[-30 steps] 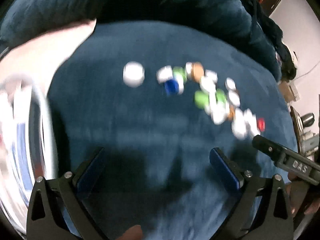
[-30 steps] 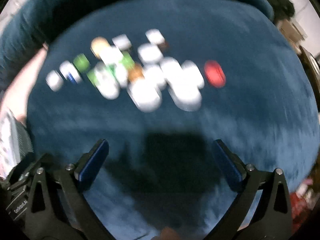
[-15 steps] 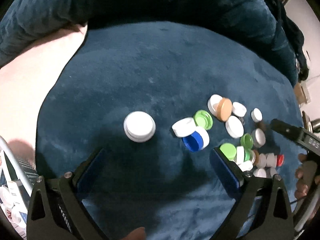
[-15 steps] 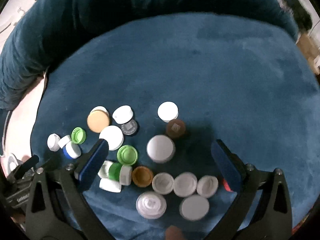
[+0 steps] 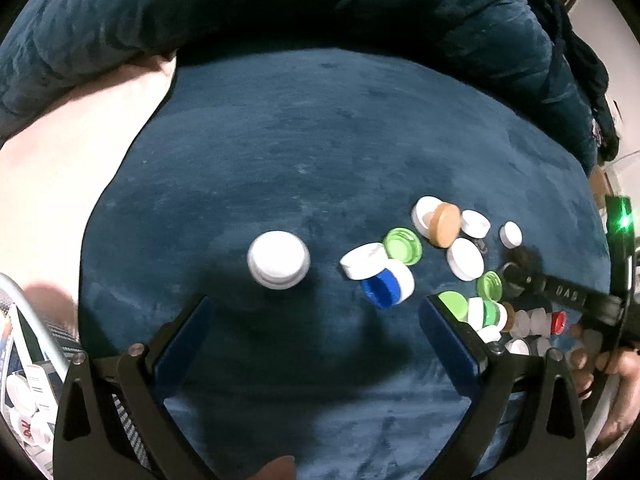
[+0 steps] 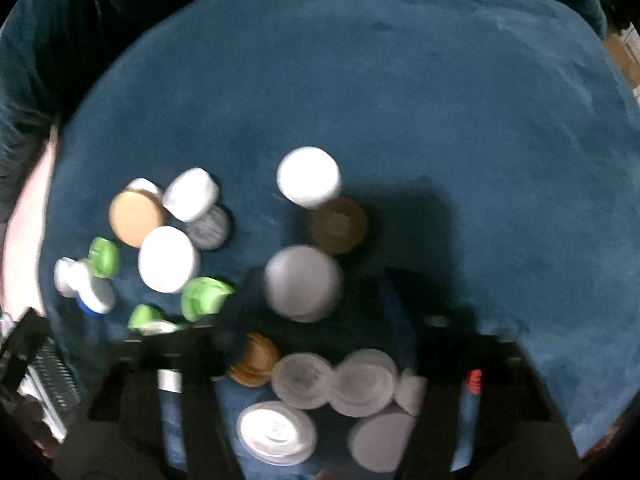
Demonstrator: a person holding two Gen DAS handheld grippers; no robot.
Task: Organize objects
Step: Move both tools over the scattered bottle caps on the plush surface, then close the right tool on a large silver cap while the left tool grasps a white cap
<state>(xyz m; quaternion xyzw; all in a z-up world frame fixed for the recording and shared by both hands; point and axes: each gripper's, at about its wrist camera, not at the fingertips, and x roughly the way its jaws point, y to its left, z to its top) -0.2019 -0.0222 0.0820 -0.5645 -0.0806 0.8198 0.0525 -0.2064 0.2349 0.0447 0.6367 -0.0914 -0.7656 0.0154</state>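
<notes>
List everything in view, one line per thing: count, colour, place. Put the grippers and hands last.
blanket: one, dark blue, under everything.
lone cap: one, white, apart, left of the heap.
blue cap: one, on its side beside a white one.
green caps: about four, scattered through the heap.
tan cap: one, leaning on a white cap.
red cap: one, heap's far right.
white caps: many, too crowded to count.
left gripper: open, empty.
right gripper: blurred, closing around a grey-white cap.
hand: one, holding the right gripper.
</notes>
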